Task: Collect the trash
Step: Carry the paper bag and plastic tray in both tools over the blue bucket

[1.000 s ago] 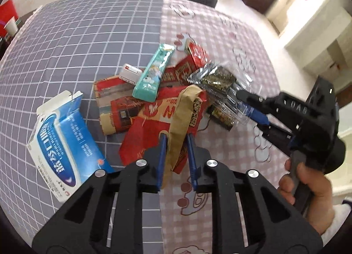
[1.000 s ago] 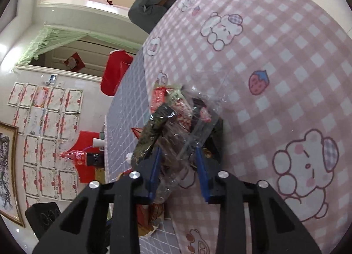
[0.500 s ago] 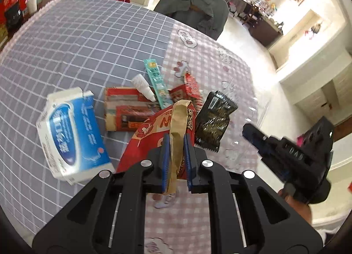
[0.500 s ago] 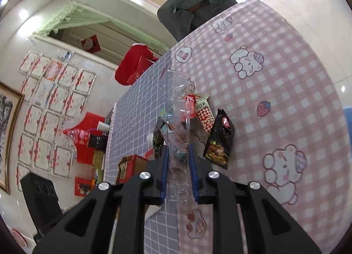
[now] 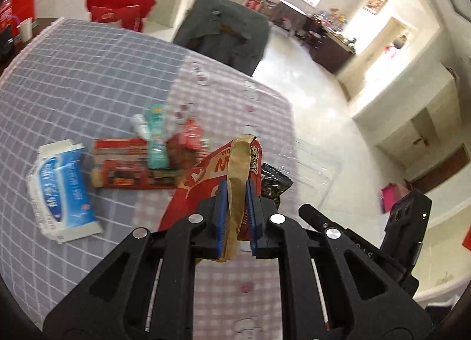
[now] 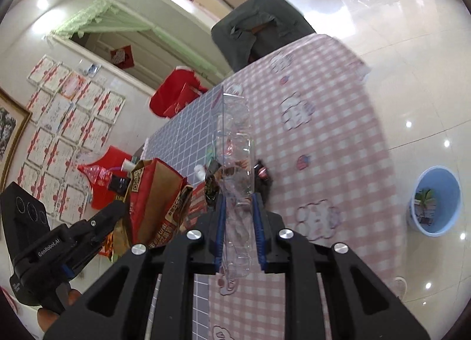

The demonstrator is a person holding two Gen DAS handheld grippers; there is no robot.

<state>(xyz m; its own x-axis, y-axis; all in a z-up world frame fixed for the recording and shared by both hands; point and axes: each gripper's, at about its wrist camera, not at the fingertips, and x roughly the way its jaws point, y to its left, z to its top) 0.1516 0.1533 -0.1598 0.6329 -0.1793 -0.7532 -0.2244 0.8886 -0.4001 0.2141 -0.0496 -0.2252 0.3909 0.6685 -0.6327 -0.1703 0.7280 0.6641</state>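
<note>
Checked tablecloth [image 5: 88, 80] seen below two grippers. Left gripper [image 5: 235, 192]: jaws nearly closed, pinching one red paper bag [image 5: 212, 175] by brown handle strap, bag lifted above table. Right gripper [image 6: 238, 207]: jaws nearly closed, pinching one clear plastic tray [image 6: 234, 145], held upright. One blue-white carton [image 5: 61, 189], one teal wrapper [image 5: 156, 139], one dark packet [image 5: 275, 185] left on cloth. One blue bin [image 6: 434, 201] on floor.
</note>
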